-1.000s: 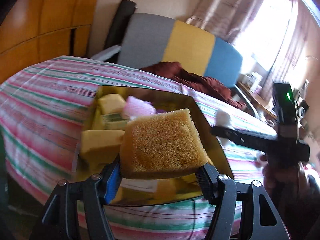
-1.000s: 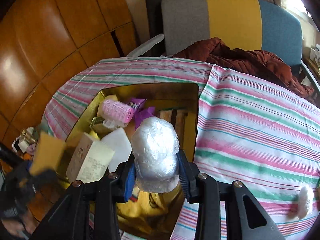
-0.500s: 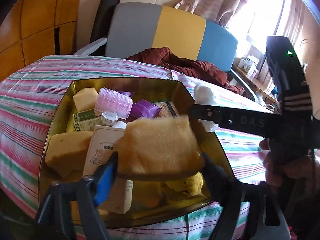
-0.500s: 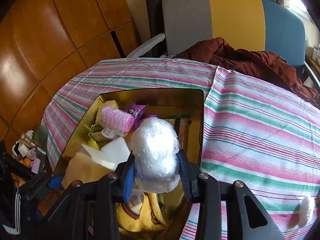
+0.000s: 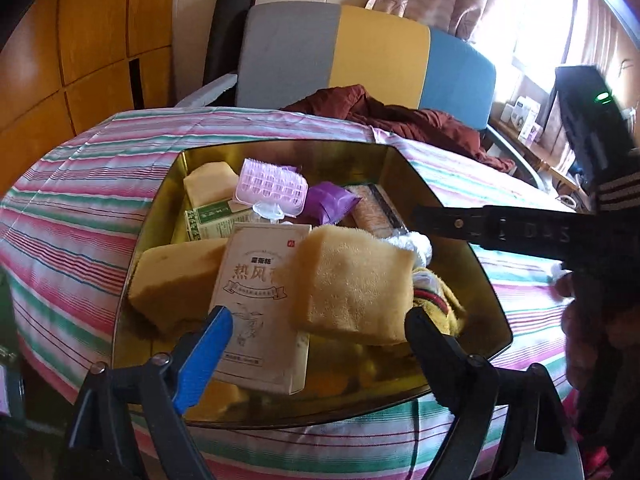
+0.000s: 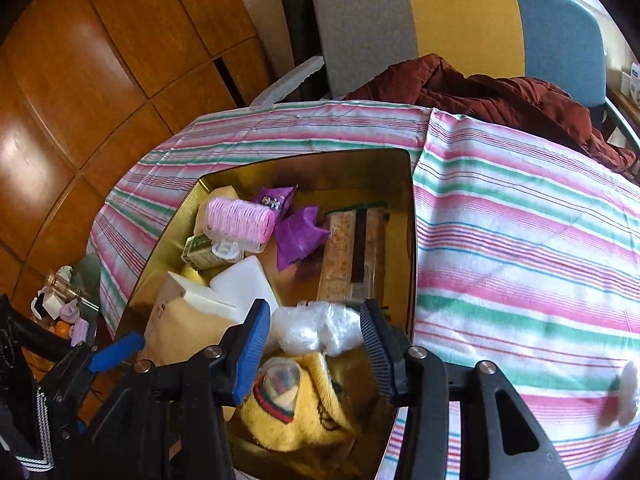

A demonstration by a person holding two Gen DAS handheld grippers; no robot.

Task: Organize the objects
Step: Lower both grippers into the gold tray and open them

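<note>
Left gripper (image 5: 316, 336) jaws apart, sponge (image 5: 354, 284) dropped in tin (image 5: 492, 292). Right gripper (image 6: 316, 350) apart over plastic wad (image 6: 316, 328). Your drop-off step looks complete; withdraw, fetch cotton pad (image 6: 626, 392).

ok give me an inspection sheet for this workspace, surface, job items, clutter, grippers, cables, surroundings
Surface: striped tablecloth covers the table.
Job's things: gold tin on the cloth holds a yellow sponge, printed carton, pink hair roller, purple packet, plastic wrap bundle and yellow plush toy.
Clutter: a white ball lies on the cloth, outside the tin.
Grippers: left gripper open, the sponge between its fingers but loose; right gripper open around the plastic bundle.
Cables: nothing seen.
Surroundings: grey, yellow and blue chair with a maroon garment; wooden panels.
</note>
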